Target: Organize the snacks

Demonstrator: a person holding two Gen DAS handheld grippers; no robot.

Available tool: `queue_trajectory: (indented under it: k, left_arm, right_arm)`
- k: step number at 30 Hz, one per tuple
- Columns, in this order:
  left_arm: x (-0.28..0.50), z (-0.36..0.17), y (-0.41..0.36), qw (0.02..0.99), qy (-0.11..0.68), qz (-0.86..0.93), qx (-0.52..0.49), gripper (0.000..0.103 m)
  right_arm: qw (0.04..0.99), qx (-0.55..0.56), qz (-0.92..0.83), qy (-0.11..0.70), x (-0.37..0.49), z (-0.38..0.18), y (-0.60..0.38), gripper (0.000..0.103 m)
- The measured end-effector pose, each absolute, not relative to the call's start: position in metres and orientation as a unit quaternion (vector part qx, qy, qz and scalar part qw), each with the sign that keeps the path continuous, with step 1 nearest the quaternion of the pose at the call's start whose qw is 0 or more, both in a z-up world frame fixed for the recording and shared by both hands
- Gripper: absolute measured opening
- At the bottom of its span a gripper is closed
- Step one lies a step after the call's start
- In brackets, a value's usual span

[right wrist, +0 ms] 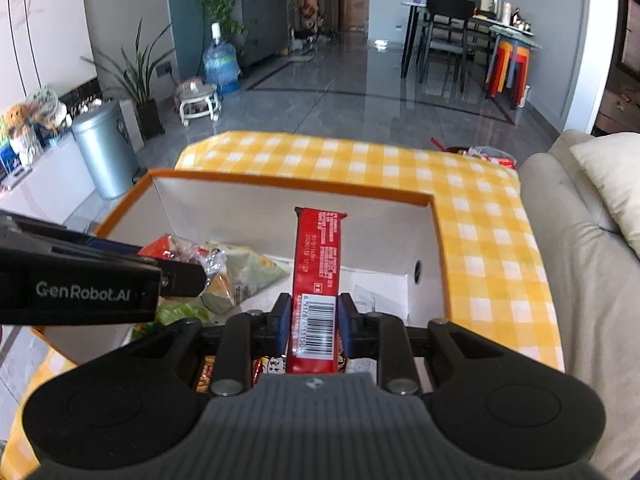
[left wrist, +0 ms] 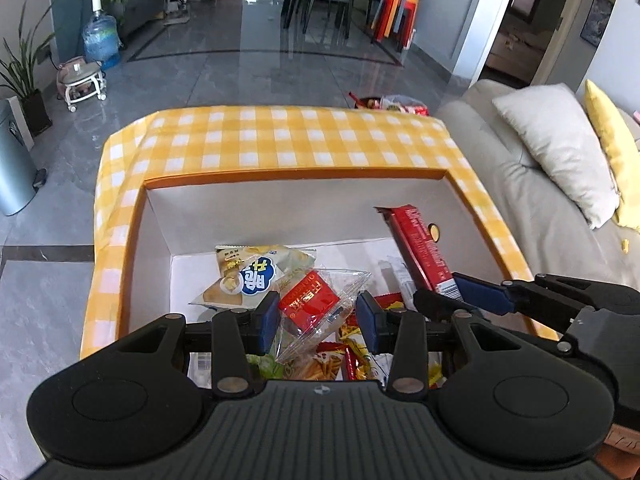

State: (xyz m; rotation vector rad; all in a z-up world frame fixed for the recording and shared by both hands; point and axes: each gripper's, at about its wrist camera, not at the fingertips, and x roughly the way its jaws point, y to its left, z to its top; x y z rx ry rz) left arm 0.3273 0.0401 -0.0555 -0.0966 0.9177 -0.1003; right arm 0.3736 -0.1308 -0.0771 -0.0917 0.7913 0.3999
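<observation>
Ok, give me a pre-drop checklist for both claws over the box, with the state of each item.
1. Right claw gripping the long red snack bar: ok, pads clamp its barcode end.
2. Left claw holding the clear packet with the red label: ok, packet sits pinched between the pads.
3. Both claws over the open white box: ok.
4. Free space under the red bar: ok, bare box floor shows on the right side.
5. Space under the left packet: not ok, other snacks such as the chip bag are piled there.
6. Claws clear of each other: cannot tell, they are close side by side.
</observation>
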Motion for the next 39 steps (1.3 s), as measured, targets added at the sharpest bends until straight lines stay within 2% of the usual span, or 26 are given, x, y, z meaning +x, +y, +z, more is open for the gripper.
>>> queue_trajectory:
  k: [13, 18, 23, 24, 26, 27, 29, 31, 33, 39]
  left_arm:
    - [0.360, -0.084, 0.044, 0.882, 0.469, -0.041, -0.018, 0.046]
    - [0.362, -0.083, 0.040, 0.884, 0.465, -0.044, -0.007, 0.047]
    - [0.360, -0.077, 0.040, 0.885, 0.464, -0.042, -0.008, 0.048]
    - [0.359, -0.075, 0.039, 0.886, 0.462, -0.040, -0.002, 0.051]
    - [0.355, -0.069, 0.038, 0.892, 0.450, -0.038, 0.011, 0.054]
    - [0.353, -0.065, 0.038, 0.896, 0.442, -0.035, 0.016, 0.058]
    - [0.348, -0.054, 0.040, 0.905, 0.425, -0.028, 0.015, 0.067]
    - [0.342, -0.041, 0.042, 0.913, 0.408, -0.026, 0.013, 0.078]
    - [0.334, -0.027, 0.044, 0.920, 0.390, -0.025, 0.013, 0.081]
    - [0.302, 0.018, 0.042, 0.945, 0.322, -0.010, 0.046, 0.089]
  right_arm:
    - [0.883, -0.112, 0.205, 0.407, 0.401, -0.111, -0.103, 0.021]
    - [0.876, -0.119, 0.209, 0.417, 0.404, -0.116, -0.099, 0.018]
    - [0.877, -0.128, 0.211, 0.413, 0.401, -0.112, -0.095, 0.018]
    - [0.877, -0.129, 0.213, 0.411, 0.400, -0.109, -0.096, 0.018]
    - [0.877, -0.128, 0.215, 0.409, 0.399, -0.105, -0.097, 0.025]
    - [0.877, -0.126, 0.214, 0.411, 0.398, -0.102, -0.098, 0.035]
    - [0.879, -0.118, 0.209, 0.413, 0.396, -0.096, -0.101, 0.042]
    - [0.882, -0.109, 0.204, 0.411, 0.394, -0.087, -0.104, 0.059]
    - [0.888, -0.096, 0.197, 0.405, 0.390, -0.075, -0.109, 0.070]
    - [0.905, -0.058, 0.190, 0.376, 0.371, -0.031, -0.124, 0.083]
